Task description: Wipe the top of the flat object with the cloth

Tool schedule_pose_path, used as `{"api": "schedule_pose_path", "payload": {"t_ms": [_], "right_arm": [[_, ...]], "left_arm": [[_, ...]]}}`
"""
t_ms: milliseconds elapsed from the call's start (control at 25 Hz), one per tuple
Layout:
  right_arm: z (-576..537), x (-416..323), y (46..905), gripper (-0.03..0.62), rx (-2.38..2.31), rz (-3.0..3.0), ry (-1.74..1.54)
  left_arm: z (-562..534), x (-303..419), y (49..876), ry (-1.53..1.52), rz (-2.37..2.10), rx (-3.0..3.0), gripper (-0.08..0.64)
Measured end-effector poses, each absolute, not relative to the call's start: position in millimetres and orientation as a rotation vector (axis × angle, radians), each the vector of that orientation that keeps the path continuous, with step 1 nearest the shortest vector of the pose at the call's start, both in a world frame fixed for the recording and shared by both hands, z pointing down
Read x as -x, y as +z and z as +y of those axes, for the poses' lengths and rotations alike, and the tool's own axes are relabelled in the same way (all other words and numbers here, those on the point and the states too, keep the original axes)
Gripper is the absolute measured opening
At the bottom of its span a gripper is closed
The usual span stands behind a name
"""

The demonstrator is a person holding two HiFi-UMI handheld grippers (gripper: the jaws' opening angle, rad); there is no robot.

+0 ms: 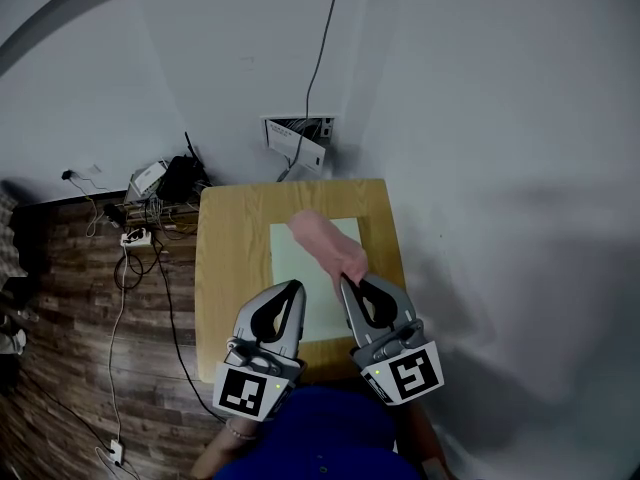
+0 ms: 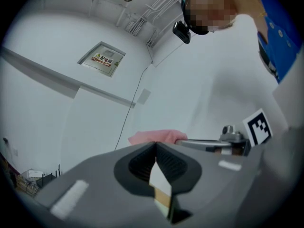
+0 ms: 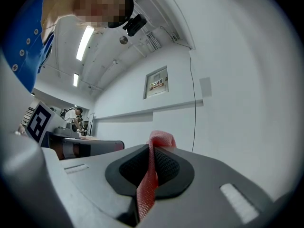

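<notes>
Head view: cloth (image 1: 322, 240) runs from right gripper (image 1: 347, 279) diagonally up-left.

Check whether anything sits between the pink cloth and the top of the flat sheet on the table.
Nothing visible does. The cloth, clamped in the right gripper, hangs over the pale flat sheet, whose visible top is bare. The left gripper, shut, is alongside, not beneath the cloth.

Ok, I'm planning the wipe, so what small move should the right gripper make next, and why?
Probably lower the right gripper until the pink cloth touches the pale flat sheet on the wooden table. Its fingers are shut on the cloth, which seems to hang above the sheet, not yet pressed flat for wiping.
</notes>
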State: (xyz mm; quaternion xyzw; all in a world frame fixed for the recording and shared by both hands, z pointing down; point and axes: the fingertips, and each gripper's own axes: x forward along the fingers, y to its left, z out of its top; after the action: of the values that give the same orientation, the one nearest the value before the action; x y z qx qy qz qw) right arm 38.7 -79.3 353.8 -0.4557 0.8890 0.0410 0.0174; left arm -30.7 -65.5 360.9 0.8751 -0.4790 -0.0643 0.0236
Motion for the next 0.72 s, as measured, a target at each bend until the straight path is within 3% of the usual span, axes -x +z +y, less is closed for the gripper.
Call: {"api": "schedule_pose_path", "payload": {"t_ms": [720], "right_arm": [[-85.8, -53.1, 347.9, 0.012, 1.48, 2.71, 0.074]], "left_arm": [[-72.0, 30.9, 364.7, -0.126, -1.481, -2.684, 0.003]]}}
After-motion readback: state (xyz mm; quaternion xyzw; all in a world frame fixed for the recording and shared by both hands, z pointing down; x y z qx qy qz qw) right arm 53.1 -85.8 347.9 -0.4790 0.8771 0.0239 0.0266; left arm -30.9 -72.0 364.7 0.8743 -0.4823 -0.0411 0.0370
